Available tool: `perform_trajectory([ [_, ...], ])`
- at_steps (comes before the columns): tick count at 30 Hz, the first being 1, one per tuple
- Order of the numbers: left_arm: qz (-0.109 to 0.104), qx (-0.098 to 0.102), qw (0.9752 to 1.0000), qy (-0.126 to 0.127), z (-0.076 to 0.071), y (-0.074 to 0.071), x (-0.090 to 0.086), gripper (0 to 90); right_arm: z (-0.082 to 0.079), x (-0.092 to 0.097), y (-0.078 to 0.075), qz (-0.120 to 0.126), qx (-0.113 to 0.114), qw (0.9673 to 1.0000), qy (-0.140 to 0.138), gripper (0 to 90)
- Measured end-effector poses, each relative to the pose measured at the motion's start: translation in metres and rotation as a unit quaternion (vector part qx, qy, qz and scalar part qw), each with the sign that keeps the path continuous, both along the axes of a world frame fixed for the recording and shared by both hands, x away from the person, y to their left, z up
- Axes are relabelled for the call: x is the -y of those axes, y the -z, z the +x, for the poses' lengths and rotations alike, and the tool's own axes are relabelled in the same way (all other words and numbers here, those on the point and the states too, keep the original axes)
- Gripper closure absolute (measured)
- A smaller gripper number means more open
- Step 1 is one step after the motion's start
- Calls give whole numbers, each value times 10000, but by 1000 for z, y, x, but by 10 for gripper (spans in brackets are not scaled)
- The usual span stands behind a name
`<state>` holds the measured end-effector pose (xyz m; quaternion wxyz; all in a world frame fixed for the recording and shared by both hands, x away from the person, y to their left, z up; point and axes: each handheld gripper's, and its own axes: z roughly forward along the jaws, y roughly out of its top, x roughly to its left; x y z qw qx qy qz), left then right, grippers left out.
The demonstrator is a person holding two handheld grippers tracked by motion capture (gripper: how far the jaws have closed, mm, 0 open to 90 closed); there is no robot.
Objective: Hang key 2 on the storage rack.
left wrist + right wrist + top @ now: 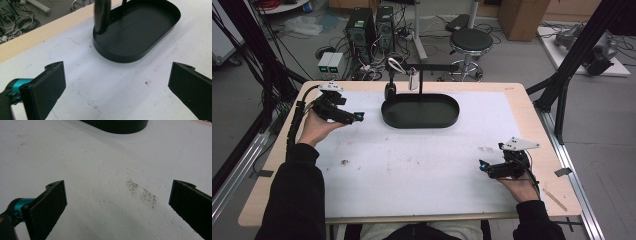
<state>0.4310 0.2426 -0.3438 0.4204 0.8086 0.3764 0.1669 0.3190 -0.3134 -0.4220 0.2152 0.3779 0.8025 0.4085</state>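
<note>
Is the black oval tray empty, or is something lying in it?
Nearly empty: the tray shows a bare floor, apart from the stand's posts at its far-left end.

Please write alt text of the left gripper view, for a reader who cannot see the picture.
The left gripper is open above a white table cover, holding nothing. Beyond it sits an empty black oval tray with a dark upright post at its near rim.

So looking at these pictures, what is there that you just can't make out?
- The small pale thing hanging from the stand above the black tray: too small in the high view to identify.
- The dark post in the left gripper view: blurred and cut off by the top edge.
- The tray in the right gripper view: cut off by the top edge.
- The floor clutter: too small.
</note>
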Motion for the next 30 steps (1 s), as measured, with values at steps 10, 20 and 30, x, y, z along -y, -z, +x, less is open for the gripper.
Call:
perform_trajectory([
  [10,152,126,9998,-57,-29,15,-9,19,1,0,1,26,-31,10000,23,7],
  [20,205,232,9995,-54,-61,25,-22,23,2,-1,1,0,-40,10000,-15,7],
  [30,176,293,9994,-58,-88,41,-34,22,2,-1,2,-19,-59,10000,-13,7],
])
